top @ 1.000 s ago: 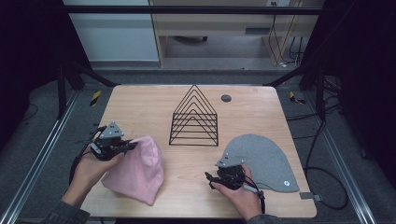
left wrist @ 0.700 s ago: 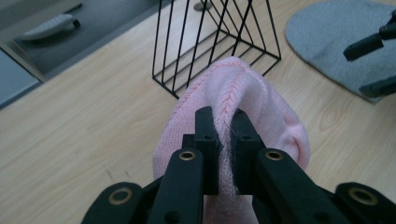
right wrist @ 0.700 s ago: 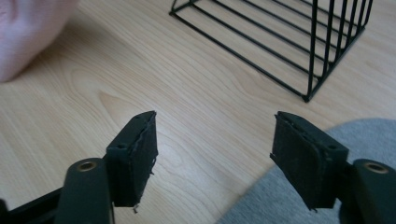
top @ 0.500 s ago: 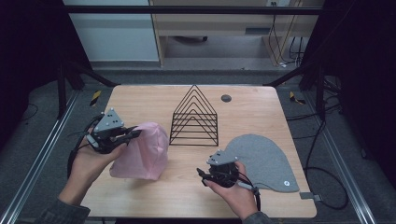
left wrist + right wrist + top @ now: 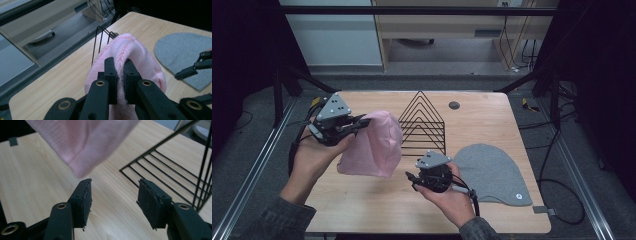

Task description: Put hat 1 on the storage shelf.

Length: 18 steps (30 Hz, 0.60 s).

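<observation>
High view: fixed above person's side, faces forward and down over whole light wooden table (image 5: 377,200), far off. Left gripper view: rides close behind own jaws, looks along them across table; soft pink knitted hat (image 5: 130,57) between jaws, black wire triangular rack (image 5: 101,37) beyond. Right gripper view: low, near tabletop; same hat (image 5: 82,142) above jaws, same rack (image 5: 175,170) beyond right jaw.

Pink beanie (image 5: 82,142): top cut off by right gripper view's upper edge; its pinched fold (image 5: 120,82) hidden between left tongs' pads. Wire rack (image 5: 424,122): left side hidden behind beanie, high view.
</observation>
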Available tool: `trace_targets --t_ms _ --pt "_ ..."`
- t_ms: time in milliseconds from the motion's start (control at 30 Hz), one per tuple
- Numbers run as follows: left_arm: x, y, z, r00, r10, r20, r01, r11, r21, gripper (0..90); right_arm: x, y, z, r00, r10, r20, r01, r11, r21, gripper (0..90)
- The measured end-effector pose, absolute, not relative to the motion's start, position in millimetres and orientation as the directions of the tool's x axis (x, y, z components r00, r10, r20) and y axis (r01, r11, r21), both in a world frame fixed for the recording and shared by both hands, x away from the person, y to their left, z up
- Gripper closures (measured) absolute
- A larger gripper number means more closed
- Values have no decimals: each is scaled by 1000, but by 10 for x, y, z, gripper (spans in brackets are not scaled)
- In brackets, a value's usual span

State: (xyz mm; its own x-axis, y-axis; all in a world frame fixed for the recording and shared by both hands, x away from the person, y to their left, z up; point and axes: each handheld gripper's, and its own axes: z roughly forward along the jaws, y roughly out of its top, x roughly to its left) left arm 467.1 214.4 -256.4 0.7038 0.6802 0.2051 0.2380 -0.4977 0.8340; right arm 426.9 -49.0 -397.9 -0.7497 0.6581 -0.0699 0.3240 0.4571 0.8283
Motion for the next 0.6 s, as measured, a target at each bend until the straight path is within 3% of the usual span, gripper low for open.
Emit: trace_targets --t_ms 600 --pt "4579 1978 -2337 729 643 233 205 -531 822 840 4368 -133 -3672 -756 653 -57 293 415 862 510"
